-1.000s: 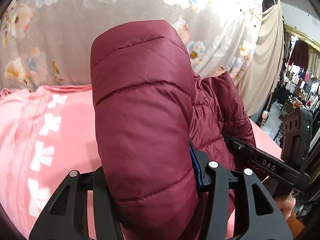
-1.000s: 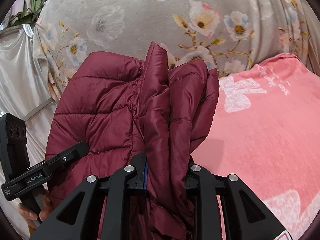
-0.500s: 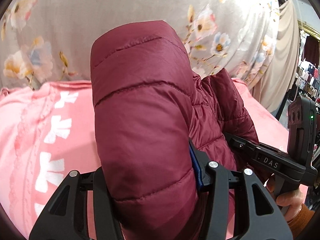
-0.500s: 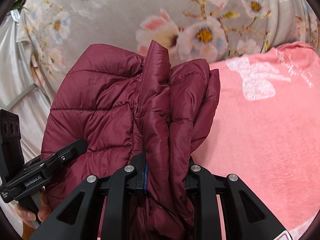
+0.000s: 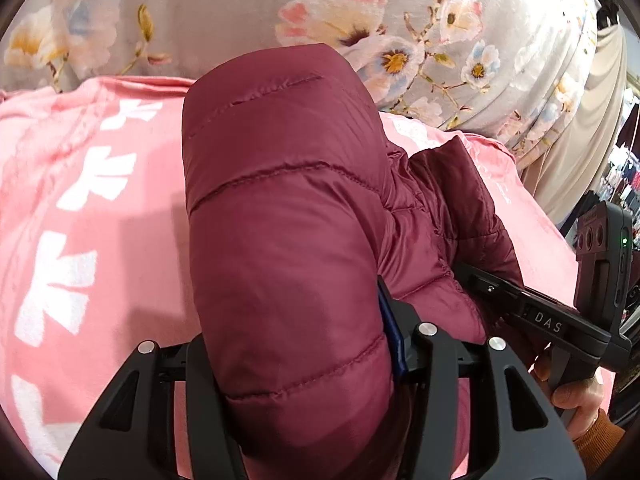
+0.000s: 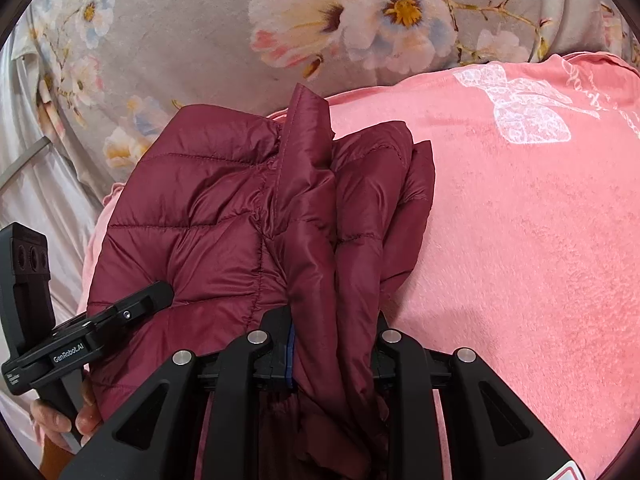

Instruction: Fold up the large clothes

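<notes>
A maroon quilted puffer jacket (image 5: 280, 220) fills the middle of the left wrist view, and my left gripper (image 5: 296, 344) is shut on a thick padded fold of it. In the right wrist view the same jacket (image 6: 224, 216) hangs bunched over the pink blanket (image 6: 520, 240), with my right gripper (image 6: 332, 340) shut on several gathered layers of its edge. Each view shows the other gripper gripping the jacket at the side: the right one (image 5: 480, 284) with a hand on its handle, the left one (image 6: 160, 292) likewise. The fingertips are buried in fabric.
A pink blanket with white bow prints (image 5: 80, 240) covers the surface below. Behind it hangs a grey floral cloth (image 5: 360, 8). A beige curtain (image 5: 592, 128) and shop racks with clothes (image 5: 628, 184) lie at the far right.
Both grippers have sunk with the jacket toward the pink blanket and moved forward; the floral cloth has slid up in both views. Both grips are unchanged.
</notes>
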Available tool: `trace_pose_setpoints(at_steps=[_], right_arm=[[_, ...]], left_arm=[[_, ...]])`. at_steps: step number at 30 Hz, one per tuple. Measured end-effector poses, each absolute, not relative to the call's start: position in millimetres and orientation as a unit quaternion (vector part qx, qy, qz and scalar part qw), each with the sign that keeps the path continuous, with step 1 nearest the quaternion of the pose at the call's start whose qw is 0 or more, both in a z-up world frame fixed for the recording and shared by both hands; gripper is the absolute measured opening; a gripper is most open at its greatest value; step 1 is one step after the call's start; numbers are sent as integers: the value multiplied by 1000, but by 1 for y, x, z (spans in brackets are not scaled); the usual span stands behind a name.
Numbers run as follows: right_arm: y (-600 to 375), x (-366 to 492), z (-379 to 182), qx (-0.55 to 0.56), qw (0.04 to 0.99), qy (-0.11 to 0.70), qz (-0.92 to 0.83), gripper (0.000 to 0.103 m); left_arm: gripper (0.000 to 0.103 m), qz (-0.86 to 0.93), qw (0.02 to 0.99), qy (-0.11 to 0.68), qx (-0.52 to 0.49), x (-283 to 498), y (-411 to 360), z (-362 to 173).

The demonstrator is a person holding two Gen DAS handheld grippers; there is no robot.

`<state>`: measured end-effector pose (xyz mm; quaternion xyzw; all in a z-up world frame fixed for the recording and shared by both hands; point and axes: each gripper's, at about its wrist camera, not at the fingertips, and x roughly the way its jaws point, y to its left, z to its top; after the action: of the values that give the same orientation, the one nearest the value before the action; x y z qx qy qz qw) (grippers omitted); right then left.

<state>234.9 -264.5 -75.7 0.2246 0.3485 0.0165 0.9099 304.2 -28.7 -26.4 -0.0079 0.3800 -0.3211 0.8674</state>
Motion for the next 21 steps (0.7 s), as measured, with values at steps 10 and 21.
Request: trace_pose_setpoints(at_steps=[10, 21], right_arm=[[-264, 240, -84, 227, 905, 360, 8, 23], [-283, 223, -67, 249, 901, 356, 3, 46]], left_arm=[[53, -326, 859, 395, -25, 318, -20, -46], [57, -317, 850, 417, -61, 316, -3, -39]])
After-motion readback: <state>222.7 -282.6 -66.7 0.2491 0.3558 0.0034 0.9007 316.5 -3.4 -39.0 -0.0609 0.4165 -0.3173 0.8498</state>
